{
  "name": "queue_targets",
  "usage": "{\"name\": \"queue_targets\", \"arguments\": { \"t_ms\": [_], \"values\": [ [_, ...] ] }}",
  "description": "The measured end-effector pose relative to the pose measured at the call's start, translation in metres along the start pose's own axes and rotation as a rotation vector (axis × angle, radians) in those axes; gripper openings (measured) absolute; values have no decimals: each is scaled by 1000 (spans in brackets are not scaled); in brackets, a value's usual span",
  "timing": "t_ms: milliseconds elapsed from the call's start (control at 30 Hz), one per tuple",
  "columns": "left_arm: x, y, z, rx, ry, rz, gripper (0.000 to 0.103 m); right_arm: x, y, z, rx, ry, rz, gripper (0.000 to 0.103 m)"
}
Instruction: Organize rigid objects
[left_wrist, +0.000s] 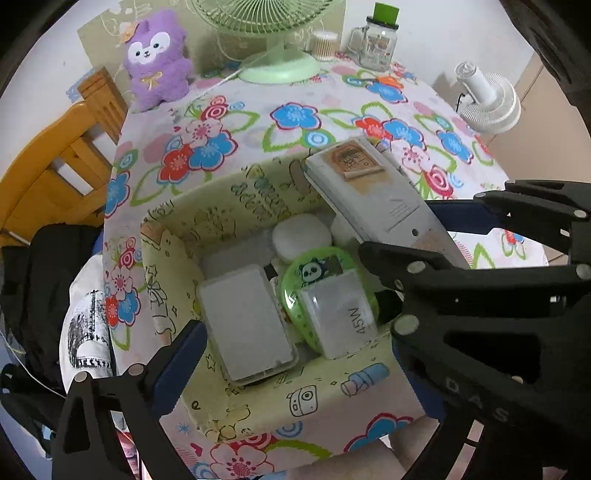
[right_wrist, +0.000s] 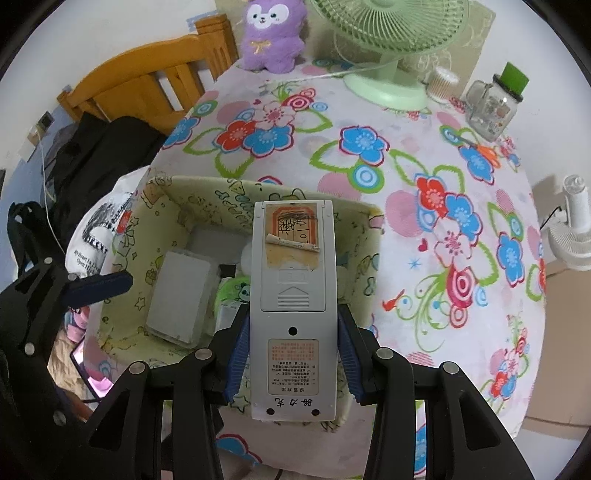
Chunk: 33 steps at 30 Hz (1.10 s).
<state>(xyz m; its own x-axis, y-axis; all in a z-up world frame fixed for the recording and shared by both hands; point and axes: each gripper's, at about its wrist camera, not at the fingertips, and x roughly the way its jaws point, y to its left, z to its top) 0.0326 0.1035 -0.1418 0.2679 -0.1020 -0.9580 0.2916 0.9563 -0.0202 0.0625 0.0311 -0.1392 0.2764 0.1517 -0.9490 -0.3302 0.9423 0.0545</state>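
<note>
At the left of the right wrist view, the left hand-held gripper (right_wrist: 99, 284) hangs with its jaws spread wide, nothing between them, one blue pad over the left rim of the yellow storage box (right_wrist: 173, 186). In the box, lower centre of the left wrist view, lie a white case (left_wrist: 249, 325), a green panda-print case (left_wrist: 317, 269) and a charger block (left_wrist: 338, 317) marked 45W. Centre frame in the right wrist view, the right hand-held gripper (right_wrist: 293, 350) is clamped on the lower half of a grey remote control (right_wrist: 293, 295), back side up, its far end reaching out over the box. The floral-clothed surface (right_wrist: 424, 166) fills the right.
</note>
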Motion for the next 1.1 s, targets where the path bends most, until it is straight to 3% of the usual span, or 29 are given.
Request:
{"name": "queue_targets", "arguments": {
  "t_ms": [500,667,800,967,1100],
  "values": [
    [20,13,9,-21,55,14,101,38,-1,8,84,68,51,49],
    [18,13,10,-27,53,5,102,33,-1,7,89,39,66,64],
    [11,11,12,-29,30,-4,103,24,-1,6,84,29,59,66],
    [4,8,13,-18,16,10,103,3,0,5,74,-16,32,78],
    [-2,3,14,-8,-9,12,103,-8,-4,2,74,-41,1,81]
  ]
}}
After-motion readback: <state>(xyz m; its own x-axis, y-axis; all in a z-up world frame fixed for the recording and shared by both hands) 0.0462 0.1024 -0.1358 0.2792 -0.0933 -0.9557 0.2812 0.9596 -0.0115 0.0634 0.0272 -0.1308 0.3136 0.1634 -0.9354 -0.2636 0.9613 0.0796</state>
